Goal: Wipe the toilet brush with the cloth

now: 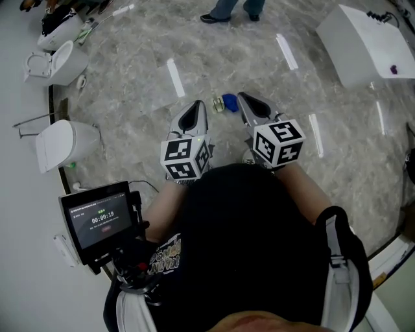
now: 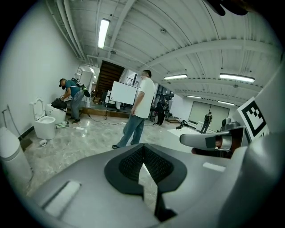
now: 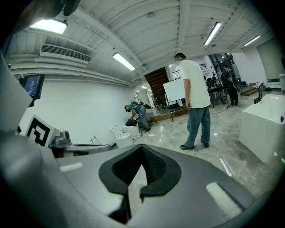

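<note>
While the left gripper (image 1: 197,107) and right gripper (image 1: 245,98) sit side by side, jaws closed on nothing, a blue cloth (image 1: 230,102) lies on the floor (image 1: 130,84) between their tips, beside a pale object (image 1: 218,105).

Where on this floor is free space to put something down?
Bare floor lies between the toilets at the left and the white tub at the right. The left side is crowded; a small blue thing lies mid-floor.

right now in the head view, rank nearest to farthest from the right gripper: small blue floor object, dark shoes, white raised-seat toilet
1. small blue floor object, just left
2. dark shoes, top edge
3. white raised-seat toilet, upper left
</note>
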{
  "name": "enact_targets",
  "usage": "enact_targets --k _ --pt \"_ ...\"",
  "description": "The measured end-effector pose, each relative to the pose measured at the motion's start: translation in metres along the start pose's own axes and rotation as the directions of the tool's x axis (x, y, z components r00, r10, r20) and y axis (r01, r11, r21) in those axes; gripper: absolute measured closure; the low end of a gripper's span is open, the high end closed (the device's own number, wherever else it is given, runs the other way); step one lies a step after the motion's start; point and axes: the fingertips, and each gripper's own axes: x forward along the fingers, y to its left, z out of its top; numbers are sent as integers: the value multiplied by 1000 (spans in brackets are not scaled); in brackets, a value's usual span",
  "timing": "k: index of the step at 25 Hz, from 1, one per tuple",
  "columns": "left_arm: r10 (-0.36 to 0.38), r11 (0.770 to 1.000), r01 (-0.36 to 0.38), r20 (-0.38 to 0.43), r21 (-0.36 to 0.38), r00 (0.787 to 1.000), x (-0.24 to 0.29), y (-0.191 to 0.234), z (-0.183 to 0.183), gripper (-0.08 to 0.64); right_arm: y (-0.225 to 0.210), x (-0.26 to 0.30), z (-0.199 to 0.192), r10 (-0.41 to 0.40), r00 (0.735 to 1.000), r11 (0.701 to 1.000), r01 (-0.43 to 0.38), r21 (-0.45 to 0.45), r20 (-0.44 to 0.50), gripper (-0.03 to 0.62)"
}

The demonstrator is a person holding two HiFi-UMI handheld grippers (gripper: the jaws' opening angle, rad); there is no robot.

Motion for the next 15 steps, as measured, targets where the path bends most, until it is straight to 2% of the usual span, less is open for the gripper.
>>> enact_targets --k 15 --pt "17 1000 -17 -9 -6 1000 -1 8 -1 552 6 5 -1 18 1000 1000 -18 -7 -1 592"
